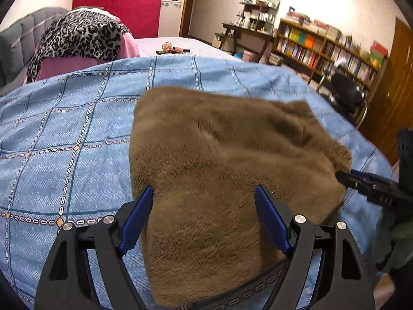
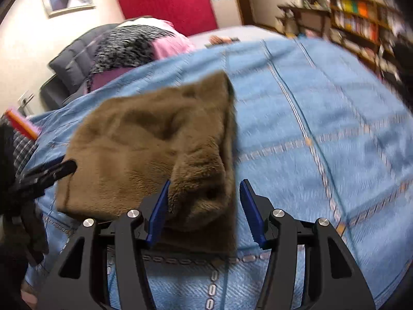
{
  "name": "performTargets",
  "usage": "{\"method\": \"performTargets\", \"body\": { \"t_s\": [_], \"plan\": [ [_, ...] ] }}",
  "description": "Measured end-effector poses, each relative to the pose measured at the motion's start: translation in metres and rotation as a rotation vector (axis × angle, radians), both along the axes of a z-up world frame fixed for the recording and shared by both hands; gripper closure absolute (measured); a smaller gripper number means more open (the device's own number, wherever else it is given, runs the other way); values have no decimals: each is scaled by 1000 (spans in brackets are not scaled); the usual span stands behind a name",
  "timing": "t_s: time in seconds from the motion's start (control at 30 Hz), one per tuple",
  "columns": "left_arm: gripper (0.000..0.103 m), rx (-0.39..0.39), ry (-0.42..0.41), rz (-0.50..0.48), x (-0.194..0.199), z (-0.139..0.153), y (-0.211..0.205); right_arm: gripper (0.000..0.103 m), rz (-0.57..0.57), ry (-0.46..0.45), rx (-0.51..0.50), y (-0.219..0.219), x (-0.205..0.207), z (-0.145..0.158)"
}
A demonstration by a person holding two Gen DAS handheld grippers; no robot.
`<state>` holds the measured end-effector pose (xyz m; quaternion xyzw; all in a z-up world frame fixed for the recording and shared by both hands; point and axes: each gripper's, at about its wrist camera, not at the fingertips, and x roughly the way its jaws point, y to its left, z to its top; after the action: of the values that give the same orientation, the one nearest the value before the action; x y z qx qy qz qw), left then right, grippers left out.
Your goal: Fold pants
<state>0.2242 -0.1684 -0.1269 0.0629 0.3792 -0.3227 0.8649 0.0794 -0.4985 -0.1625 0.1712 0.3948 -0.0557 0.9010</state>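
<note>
The brown pants [image 1: 232,160] lie folded on the blue blanket [image 1: 64,134], mid-frame, with both the left gripper [image 1: 204,193] and right gripper [image 2: 205,188] let go.

Right wrist view: bookshelf [image 2: 361,18] smeared by blur; pants' [image 1: 219,168] near edge hidden behind left claw [image 1: 204,193]

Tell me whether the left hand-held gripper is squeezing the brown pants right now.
Apart. In the left wrist view the left hand-held gripper straddles the brown pants, jaws wide, and neither blue pad presses the fleece.
</note>
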Motion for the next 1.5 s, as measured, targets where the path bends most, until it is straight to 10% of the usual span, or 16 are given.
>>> {"method": "performTargets", "body": {
  "t_s": [0.3,1.03,1.5],
  "plan": [
    [20,43,-33,17,-5,-8,-4,44,-33,10,-12,4,0,-8],
    [13,76,-105,127,-74,43,16,41,-6,-176,-84,64,-60,78],
    [13,92,-162,149,-105,67,23,15,3,-220,-95,86,-87,92]
  ]
}}
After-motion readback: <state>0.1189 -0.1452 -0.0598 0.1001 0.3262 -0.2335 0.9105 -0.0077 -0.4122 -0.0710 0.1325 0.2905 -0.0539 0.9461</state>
